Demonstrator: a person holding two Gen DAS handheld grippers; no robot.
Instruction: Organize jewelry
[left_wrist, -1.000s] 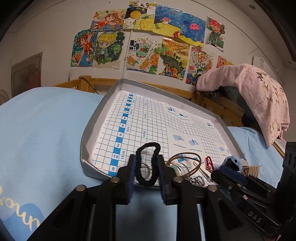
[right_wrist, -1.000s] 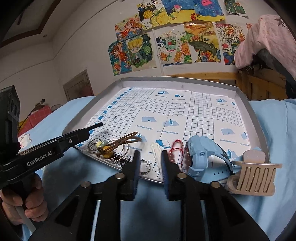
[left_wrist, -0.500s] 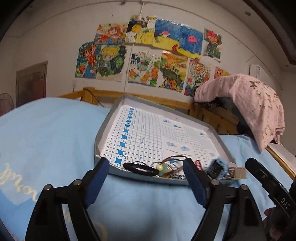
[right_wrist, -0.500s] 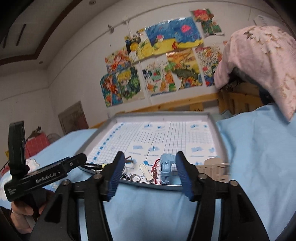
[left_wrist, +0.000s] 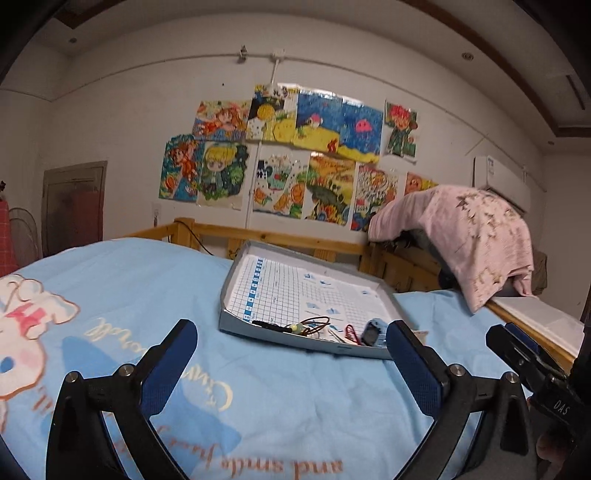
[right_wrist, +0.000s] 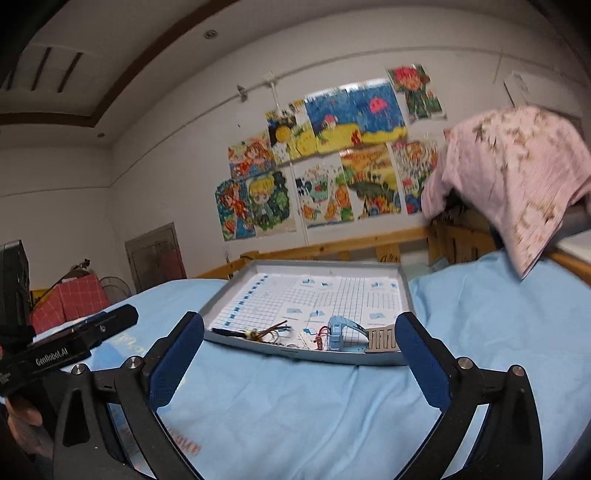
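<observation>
My left tongs (left_wrist: 291, 339) are wide with nothing in them. My right tongs (right_wrist: 301, 332) are wide and bare too (both have just been opening). Past them lies the blue sheet (left_wrist: 155, 288), and on it sits the grey tray (right_wrist: 240, 291) with grid paper. The jewelry is all along the tray's near edge: a black band (left_wrist: 267, 325) by the near left corner, brown loops (left_wrist: 317, 322) beside it, a red bit (left_wrist: 351, 330), then a blue watch (right_wrist: 337, 330). A wooden comb (right_wrist: 382, 338) sits at the near right corner.
</observation>
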